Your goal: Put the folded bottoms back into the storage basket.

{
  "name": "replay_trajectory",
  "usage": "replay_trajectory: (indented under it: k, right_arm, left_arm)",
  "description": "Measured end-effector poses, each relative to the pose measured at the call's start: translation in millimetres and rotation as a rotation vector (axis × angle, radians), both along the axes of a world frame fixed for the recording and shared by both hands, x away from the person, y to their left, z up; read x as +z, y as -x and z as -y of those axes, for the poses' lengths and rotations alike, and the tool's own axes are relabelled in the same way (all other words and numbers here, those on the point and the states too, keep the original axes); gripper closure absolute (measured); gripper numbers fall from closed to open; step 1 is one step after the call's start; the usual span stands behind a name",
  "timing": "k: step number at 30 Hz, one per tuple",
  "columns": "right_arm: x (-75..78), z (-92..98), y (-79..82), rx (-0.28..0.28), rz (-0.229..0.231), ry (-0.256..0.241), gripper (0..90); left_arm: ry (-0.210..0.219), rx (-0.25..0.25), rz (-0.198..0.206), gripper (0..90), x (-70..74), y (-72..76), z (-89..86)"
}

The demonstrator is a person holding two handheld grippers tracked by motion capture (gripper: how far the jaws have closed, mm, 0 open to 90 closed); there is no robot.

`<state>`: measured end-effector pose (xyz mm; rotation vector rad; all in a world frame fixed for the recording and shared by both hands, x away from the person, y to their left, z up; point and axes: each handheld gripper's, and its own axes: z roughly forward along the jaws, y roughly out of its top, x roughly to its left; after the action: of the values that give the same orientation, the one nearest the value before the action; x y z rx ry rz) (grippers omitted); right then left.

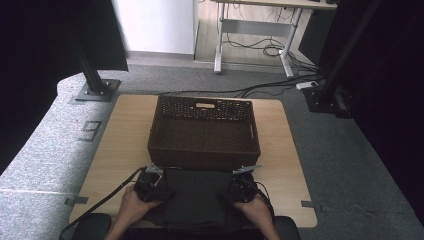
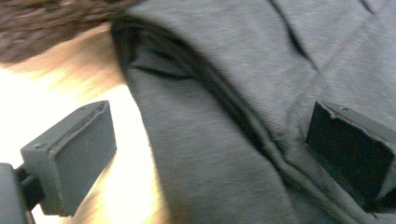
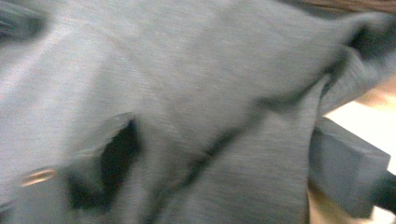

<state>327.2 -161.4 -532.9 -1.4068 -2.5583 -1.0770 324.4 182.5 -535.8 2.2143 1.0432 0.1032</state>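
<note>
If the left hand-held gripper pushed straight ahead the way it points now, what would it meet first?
Most likely the near wall of the wicker basket: the left hand-held gripper points toward it, jaws open astride the edge of the grey folded garment. Depth is uncertain.

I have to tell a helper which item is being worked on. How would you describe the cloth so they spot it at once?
Start at the wooden table and find the brown wicker basket in its middle. Directly in front of the basket, at the table's near edge, lies the folded dark grey garment, flanked by the left tongs and right tongs. It is the only soft, flat fabric item there.
</note>
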Motion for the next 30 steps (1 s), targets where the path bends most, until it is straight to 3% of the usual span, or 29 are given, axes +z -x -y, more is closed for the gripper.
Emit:
replay_trajectory:
  k: [1,3,9,12,15,19,23,30]
  right_arm:
    - [0.4,-3.5,-0.3,0.004,-0.001,0.007,15.6]
    - [1.0,-8.4,-1.8,0.031,-0.004,0.011,19.5]
    - [-0.9,-12.3,-11.2,0.053,-0.04,-0.065,33.7]
    - [-3.0,-16.7,-16.4,0.064,-0.064,-0.102,43.5]
    - [-3.7,-21.5,-17.8,0.077,-0.073,-0.109,47.7]
    - [-4.2,-22.1,-14.1,0.056,-0.059,-0.114,55.7]
    - [-2.7,-20.0,-8.1,0.035,-0.023,-0.127,59.2]
    - [12.8,-14.5,0.1,0.032,0.043,-0.156,61.0]
  left_arm:
    - [0.009,-0.008,-0.001,11.7,0.1,0.9,1.3]
    - [0.009,-0.017,-0.003,14.5,0.4,0.8,4.2]
    - [0.008,-0.041,-0.004,17.4,1.1,-1.8,11.5]
    - [0.024,-0.04,-0.006,24.8,1.2,-3.2,11.5]
    - [0.041,-0.031,-0.018,30.8,1.9,-4.3,12.8]
    - [0.071,-0.019,-0.062,49.9,3.4,-5.4,11.4]
    - [0.079,-0.034,-0.023,63.8,7.5,-0.6,10.2]
    - [0.164,-0.04,0.02,67.8,23.8,3.5,2.8]
